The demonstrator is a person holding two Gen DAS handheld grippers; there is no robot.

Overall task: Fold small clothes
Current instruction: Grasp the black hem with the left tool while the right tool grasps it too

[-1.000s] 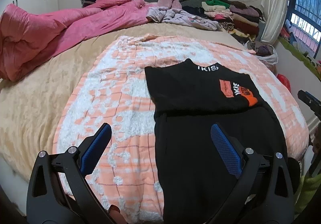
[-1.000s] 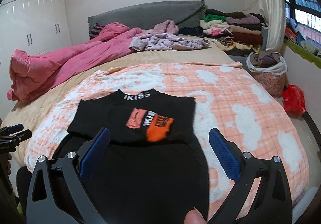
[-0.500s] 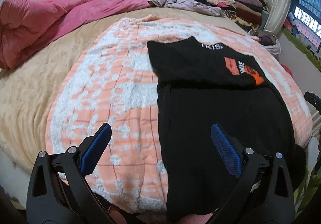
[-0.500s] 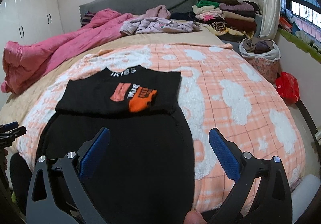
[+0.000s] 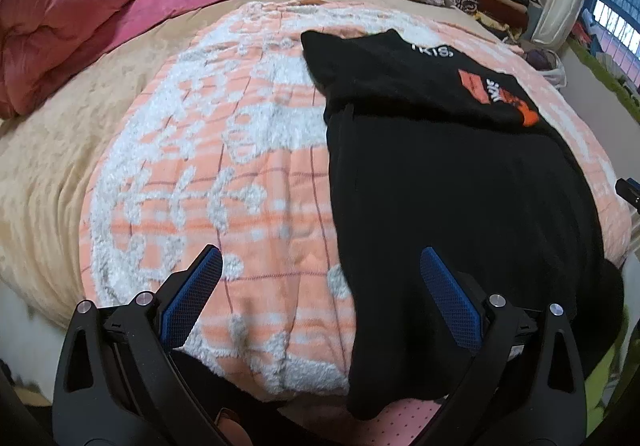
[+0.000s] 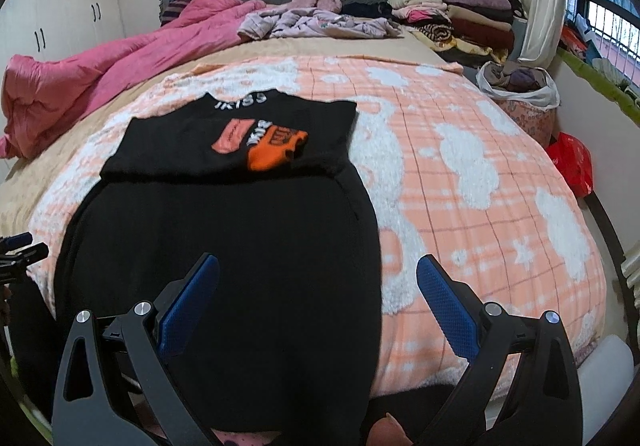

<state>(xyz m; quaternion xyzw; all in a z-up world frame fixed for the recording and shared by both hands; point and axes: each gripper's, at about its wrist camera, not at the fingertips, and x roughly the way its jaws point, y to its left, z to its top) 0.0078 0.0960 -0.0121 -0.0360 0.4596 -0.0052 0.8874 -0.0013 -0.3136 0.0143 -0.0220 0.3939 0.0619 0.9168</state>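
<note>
Both sets of jaws wide apart and empty: left gripper [image 5: 320, 300] hangs over the near edge of the bed, blue pads [image 5: 192, 296] spread, w/ the orange-and-white fleece blanket [image 5: 224, 150] under most of its span and only its right-side finger over black cloth. Right gripper [image 6: 318, 302] same story, jaws gaping, holding nothing, but parked more squarely over the garment. The task piece is the black sweater [image 6: 240, 246], lying flat on the blanket straight ahead of both grippers, long axis running away from the jaws toward the headboard. Far end already turned back on itself, so the orange graphic [image 6: 272, 144] and the white neck lettering face up on the doubled part; near end, the hem, droops over the bed's front edge right below the jaws. From the left view the sweater sits off to the right; from the right view it's centred, slightly left. So right gripper looks nearer the hem's middle, left nearer the hem's left corner; my read is each takes a hem corner next, then carries it forward along that long axis. Count: 1 black sweater in play, 2 grippers, 1 fleece blanket. Farther out: 1 pink quilt [image 6: 100, 70] bunched at the left, 1 heap of lilac clothes [image 6: 316, 22] by the headboard, 1 stack of folded clothes [image 6: 452, 14] at the far right corner, well apart from the work.
</note>
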